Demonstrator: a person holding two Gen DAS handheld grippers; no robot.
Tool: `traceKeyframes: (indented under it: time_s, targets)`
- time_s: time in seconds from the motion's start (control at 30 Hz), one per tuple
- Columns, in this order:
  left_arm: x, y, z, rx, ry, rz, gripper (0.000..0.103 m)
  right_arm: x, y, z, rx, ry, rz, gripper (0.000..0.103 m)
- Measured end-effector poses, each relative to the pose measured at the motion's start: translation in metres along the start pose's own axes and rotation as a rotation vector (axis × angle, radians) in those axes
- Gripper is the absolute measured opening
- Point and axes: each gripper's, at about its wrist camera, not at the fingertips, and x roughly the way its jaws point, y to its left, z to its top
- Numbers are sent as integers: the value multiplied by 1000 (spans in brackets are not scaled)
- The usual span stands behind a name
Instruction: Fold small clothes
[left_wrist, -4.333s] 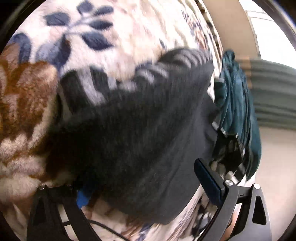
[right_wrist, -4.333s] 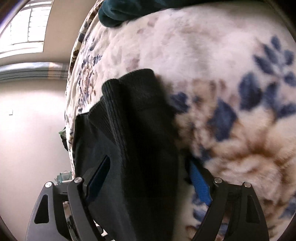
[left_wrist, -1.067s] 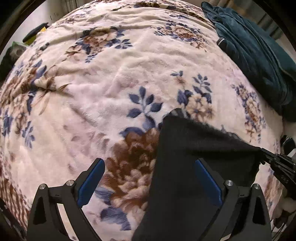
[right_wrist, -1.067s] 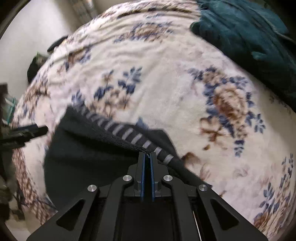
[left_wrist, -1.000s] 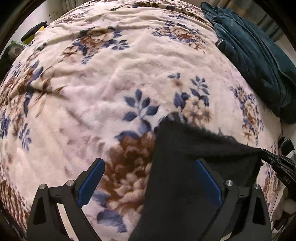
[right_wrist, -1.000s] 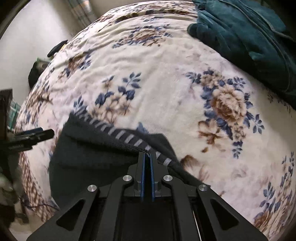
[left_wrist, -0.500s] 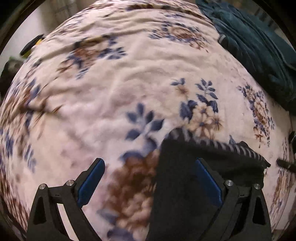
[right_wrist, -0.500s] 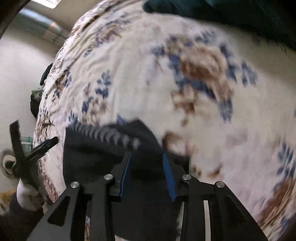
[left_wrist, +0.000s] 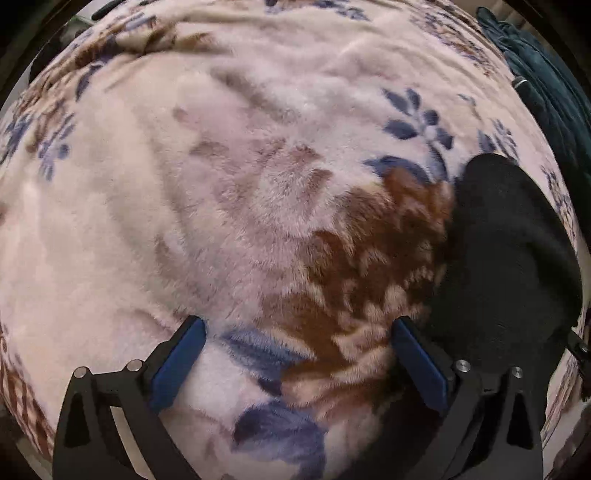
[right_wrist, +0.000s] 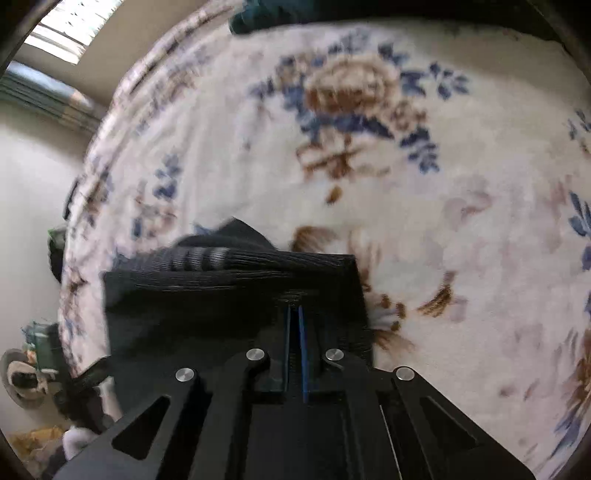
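Note:
A small black knit garment (right_wrist: 207, 295) with a grey-striped ribbed hem lies folded on a floral fleece blanket (right_wrist: 424, 206). My right gripper (right_wrist: 294, 314) is shut on its near edge, the blue pads pinching the ribbed fabric. In the left wrist view the same black garment (left_wrist: 513, 258) lies at the right, beside and past my right finger. My left gripper (left_wrist: 295, 354) is open and empty, low over the blanket (left_wrist: 221, 184), its blue pads (left_wrist: 177, 362) spread wide.
A dark teal garment (left_wrist: 546, 85) lies at the blanket's far right edge and also shows in the right wrist view (right_wrist: 266, 14). The bed edge, wall and floor clutter (right_wrist: 33, 369) lie to the left in the right wrist view.
My right gripper opened briefly, then shut again on the garment's edge. My left gripper moved left and lower, so the garment now lies outside its fingers.

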Motion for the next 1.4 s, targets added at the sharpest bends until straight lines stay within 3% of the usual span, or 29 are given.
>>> traceKeyframes:
  time_s: [0.13, 0.2, 0.3, 0.4, 0.43, 0.47, 0.5, 0.63, 0.77, 0.8, 0.87, 1.07, 1.13, 1.27, 1.4]
  targets:
    - [6, -4, 7, -9, 19, 45, 103, -22, 6, -7, -11, -49, 137, 4]
    - [6, -5, 8, -9, 22, 48, 103, -18, 11, -8, -51, 14, 210, 4]
    - [10, -9, 14, -9, 47, 50, 103, 4, 10, -9, -72, 150, 139, 5]
    - [10, -9, 14, -9, 53, 49, 103, 3, -11, -9, -5, 123, 92, 12]
    - [9, -8, 13, -9, 52, 48, 103, 0, -18, -8, 21, 103, 98, 20]
    - [9, -8, 12, -9, 52, 49, 103, -4, -26, -6, 49, 79, 100, 36]
    - [9, -9, 14, -8, 53, 49, 103, -7, -30, -5, 61, 59, 107, 39]
    - [10, -10, 16, -9, 54, 50, 103, 0, -37, 7, 68, 30, 123, 39]
    - [12, -9, 15, -11, 62, 54, 103, 21, -32, 16, 22, 64, 99, 39]
    - [11, -10, 14, -11, 63, 55, 103, 23, -30, 16, 6, 55, 88, 38]
    - [9, -10, 15, -11, 60, 52, 103, 21, -22, 14, -20, 19, 53, 5]
    - [-46, -23, 16, 37, -114, 76, 103, -28, -2, -3, -35, -143, -19, 4]
    - [-63, -35, 18, 70, -152, 48, 103, -49, 4, -6, -37, -193, -23, 4]
    - [-68, -75, 26, 174, -156, -16, 103, -73, 20, 6, -59, -265, -44, 4]
    - [-44, -114, 45, 272, -144, 37, 103, -66, 26, 27, -61, -276, -95, 4]
